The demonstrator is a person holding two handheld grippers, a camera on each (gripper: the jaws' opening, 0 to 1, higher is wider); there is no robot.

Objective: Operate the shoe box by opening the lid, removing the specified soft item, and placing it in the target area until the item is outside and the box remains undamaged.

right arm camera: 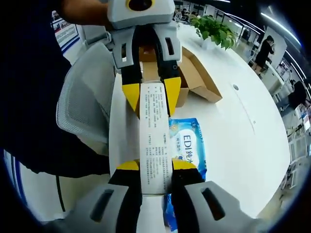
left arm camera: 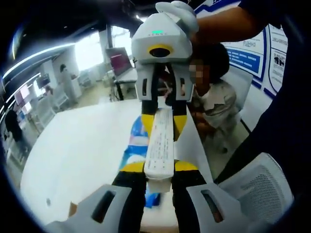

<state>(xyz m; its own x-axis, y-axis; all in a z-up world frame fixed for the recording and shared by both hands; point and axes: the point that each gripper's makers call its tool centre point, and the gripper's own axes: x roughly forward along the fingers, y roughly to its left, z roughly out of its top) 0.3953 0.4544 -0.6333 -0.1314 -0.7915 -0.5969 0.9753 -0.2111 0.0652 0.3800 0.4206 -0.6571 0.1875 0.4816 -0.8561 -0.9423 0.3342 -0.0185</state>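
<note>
1. Gripping from opposite ends, both grippers hold one long white printed pack — in the left gripper view the left gripper (left arm camera: 159,167) has its yellow-tipped jaws closed on the near end of the white pack (left arm camera: 160,141), and in the right gripper view the right gripper (right arm camera: 154,166) clamps the pack's (right arm camera: 154,136) near end the same way.
2. Beneath the held pack a blue wet-wipe packet (right arm camera: 187,145) lies flat on the white table (right arm camera: 243,131); in the left gripper view its blue edge (left arm camera: 136,145) shows beside the jaws.
3. At the pack's far end the opposing gripper pinches it: the right gripper (left arm camera: 163,121) comes in from the top of the left gripper view, held by a gloved hand (left arm camera: 180,12), and the left gripper (right arm camera: 150,99) comes in from the top of the right gripper view.
4. Farther off, the brown cardboard shoe box (right arm camera: 197,73) stands open on the table behind the left gripper, its lid folded outward.
5. A white mesh chair (right arm camera: 85,102) stands beside the table — and beyond the box a green potted plant (right arm camera: 214,29) sits near the table's far edge.
6. A seated person (left arm camera: 214,92) is behind the right gripper in the left gripper view.
</note>
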